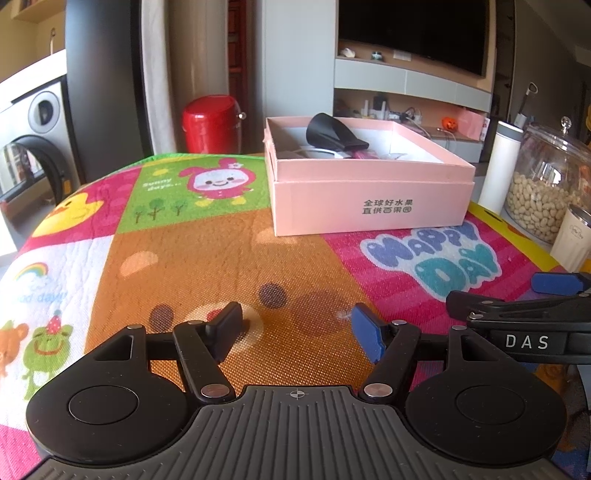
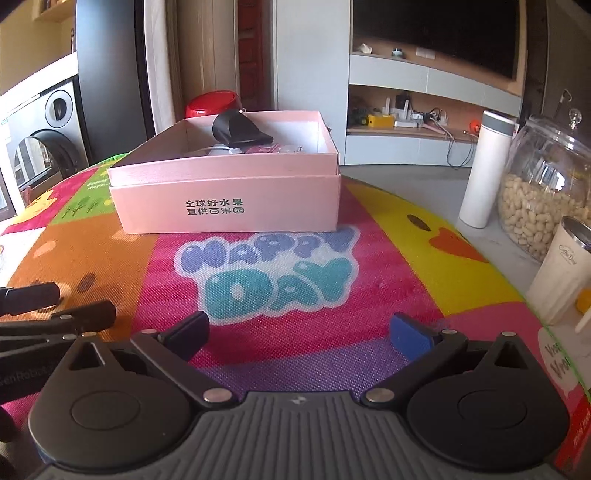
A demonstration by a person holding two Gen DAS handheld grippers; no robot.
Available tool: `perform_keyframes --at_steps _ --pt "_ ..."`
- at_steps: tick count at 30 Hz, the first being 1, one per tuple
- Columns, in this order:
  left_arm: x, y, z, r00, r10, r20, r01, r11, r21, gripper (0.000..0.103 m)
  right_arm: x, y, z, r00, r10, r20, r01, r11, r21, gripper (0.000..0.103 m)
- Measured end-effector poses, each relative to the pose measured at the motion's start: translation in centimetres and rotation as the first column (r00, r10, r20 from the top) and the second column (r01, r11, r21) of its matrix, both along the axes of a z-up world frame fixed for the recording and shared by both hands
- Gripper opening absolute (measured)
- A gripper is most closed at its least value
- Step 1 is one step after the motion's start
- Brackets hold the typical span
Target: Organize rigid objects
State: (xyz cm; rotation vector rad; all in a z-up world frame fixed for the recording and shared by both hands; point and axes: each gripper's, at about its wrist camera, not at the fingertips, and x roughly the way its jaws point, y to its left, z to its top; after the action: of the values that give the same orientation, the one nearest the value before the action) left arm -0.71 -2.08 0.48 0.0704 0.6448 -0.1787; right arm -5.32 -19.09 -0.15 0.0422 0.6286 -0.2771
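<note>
Box: the pink rectangular cardboard box (image 2: 225,206) sits open-topped at the far side of the colourful cartoon play mat (image 2: 295,295), a black flared plastic nozzle (image 2: 240,131) among small items inside.
Bearing: straight ahead of both tools, long side facing them (the right looks slightly nearer).
Left gripper (image 1: 297,332): jaws partly spread, empty.
Right gripper (image 2: 301,332): jaws wide apart, empty.
Room: bare mat between; glass jar of nuts (image 2: 543,192) and white bottle (image 2: 485,170) crowd the right edge.

Daylit room: dark television (image 1: 413,29) above grey shelving (image 2: 424,79).
</note>
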Motion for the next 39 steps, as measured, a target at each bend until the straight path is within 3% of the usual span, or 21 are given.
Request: perform_keyframes --at_steps 39 --pt "0.04 0.05 -0.01 1.000 0.001 0.000 -0.001 1.000 0.005 0.071 -0.48 0.02 -0.20 1.000 0.012 0.013 -0.012 1.000 -0.006 0.103"
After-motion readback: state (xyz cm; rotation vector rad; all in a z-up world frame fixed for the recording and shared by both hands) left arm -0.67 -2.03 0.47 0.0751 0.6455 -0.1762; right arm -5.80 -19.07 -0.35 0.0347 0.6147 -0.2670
